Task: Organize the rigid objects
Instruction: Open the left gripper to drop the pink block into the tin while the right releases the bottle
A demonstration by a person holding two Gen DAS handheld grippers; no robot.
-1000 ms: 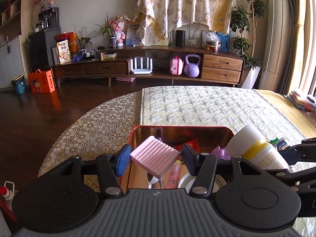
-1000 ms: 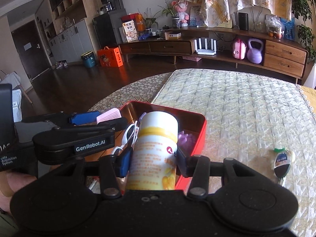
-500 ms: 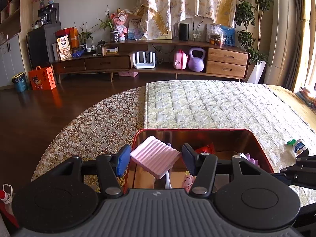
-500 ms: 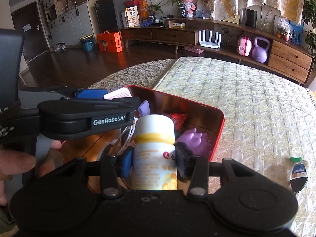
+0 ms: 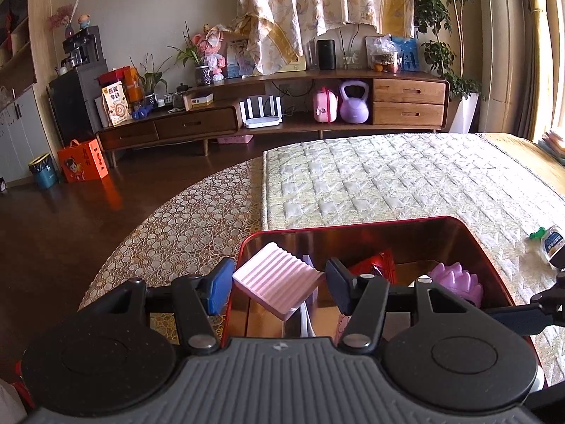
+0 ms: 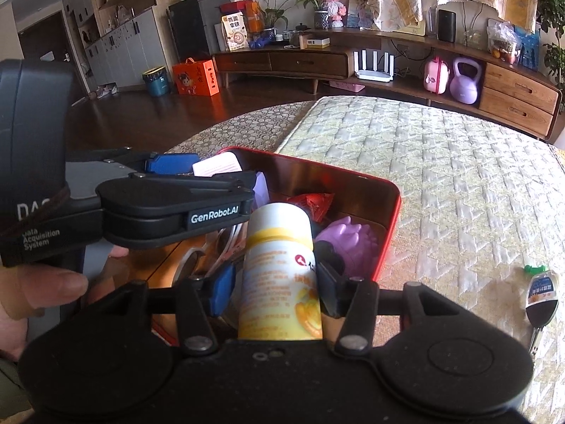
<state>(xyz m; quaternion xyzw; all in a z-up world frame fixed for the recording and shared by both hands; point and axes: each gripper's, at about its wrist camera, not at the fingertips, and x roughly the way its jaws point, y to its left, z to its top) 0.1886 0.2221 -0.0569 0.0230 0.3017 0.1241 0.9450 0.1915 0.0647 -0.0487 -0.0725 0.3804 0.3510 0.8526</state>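
Two grippers over the red tin [image 5: 356, 224]: left gripper [image 5: 279, 284] jaws clamped on the pink ribbed block [image 5: 277, 284]; right gripper [image 6: 273, 282] jaws opening around the white-and-yellow bottle [image 6: 279, 268], standing in the tin, purple toy [image 6: 349, 243] at its 2 o'clock.

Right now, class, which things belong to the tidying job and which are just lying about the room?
Job:
- red metal tin
- pink ribbed block, left gripper
- white and yellow bottle, right gripper, jaws opening
- purple ridged toy
- key with label

Lying about:
- purple kettlebell
- orange gift box
- white router
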